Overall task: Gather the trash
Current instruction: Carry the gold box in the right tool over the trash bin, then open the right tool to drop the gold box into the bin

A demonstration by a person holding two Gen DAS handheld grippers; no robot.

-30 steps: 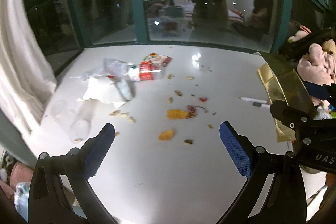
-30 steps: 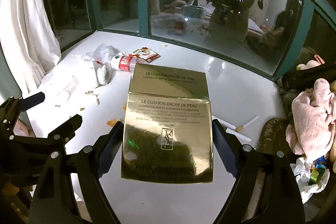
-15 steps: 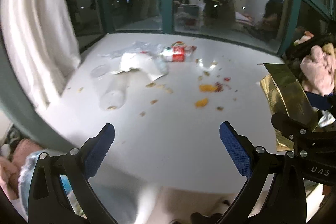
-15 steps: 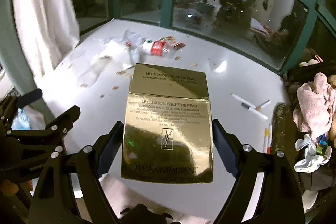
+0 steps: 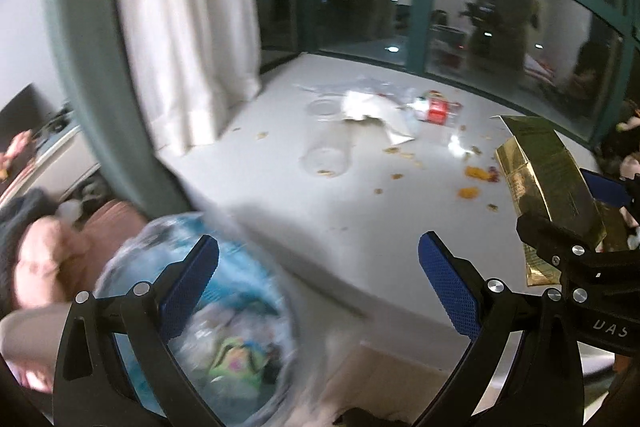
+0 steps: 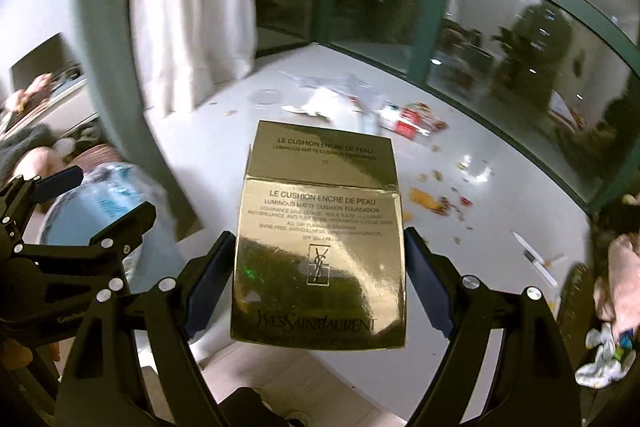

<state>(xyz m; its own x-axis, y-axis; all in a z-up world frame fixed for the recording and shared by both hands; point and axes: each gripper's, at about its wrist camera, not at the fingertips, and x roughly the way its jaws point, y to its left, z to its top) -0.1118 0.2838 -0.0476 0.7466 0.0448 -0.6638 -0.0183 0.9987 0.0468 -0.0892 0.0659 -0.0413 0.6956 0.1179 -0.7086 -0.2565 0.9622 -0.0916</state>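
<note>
My right gripper [image 6: 320,283] is shut on a shiny gold cosmetics box [image 6: 320,239], held upright between its pads; the same gold box [image 5: 548,183] shows at the right of the left wrist view, with the right gripper [image 5: 576,227] around it. My left gripper [image 5: 318,279] is open with nothing between its blue pads. Below it, past the table's left edge, sits a bin lined with a clear bag [image 5: 208,315] holding crumpled trash; the bin [image 6: 108,195] also shows left in the right wrist view. On the white table [image 5: 288,195] lie crumpled paper [image 5: 372,107], a flattened bottle with a red label [image 5: 434,109], clear cups [image 5: 326,157] and food crumbs [image 5: 472,183].
A white curtain [image 5: 188,27] and a teal window frame [image 5: 92,75] stand at the left. Dark windows [image 6: 500,39] run behind the table. Pens [image 6: 536,259] lie at the table's right, beside soft toys and cloth [image 6: 612,307]. A brown cushion [image 5: 52,259] lies left of the bin.
Both grippers have swung left across the table toward its left edge. The bin with the clear bag has come into view under the left gripper. The gold box stays gripped.
</note>
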